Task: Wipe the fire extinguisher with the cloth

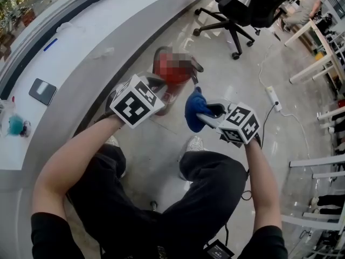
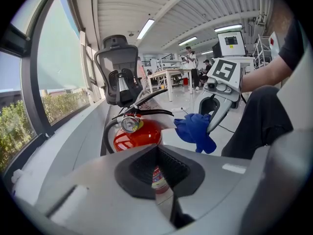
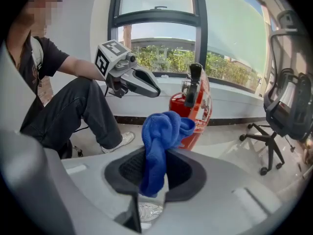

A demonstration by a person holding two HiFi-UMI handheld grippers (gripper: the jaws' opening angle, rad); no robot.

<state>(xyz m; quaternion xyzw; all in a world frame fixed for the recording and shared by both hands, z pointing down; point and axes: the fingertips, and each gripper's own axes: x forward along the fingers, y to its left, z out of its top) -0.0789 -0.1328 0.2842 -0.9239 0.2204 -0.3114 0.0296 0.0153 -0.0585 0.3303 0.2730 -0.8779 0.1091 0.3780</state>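
Looking down, you see the red fire extinguisher (image 1: 171,73) standing on the floor beside the curved surface (image 1: 81,53). Your left tool (image 2: 164,187), jaws together and empty, faces its gauge, black hose and label. Your right tool (image 3: 149,195) is clamped on the blue cloth (image 3: 161,136), near the red cylinder.

Bright daylight pours through the window (image 3: 156,58) beyond the right gripper (image 3: 152,180); ceiling strips (image 2: 146,28) glare above the left gripper (image 2: 160,176); fisheye edges bend.
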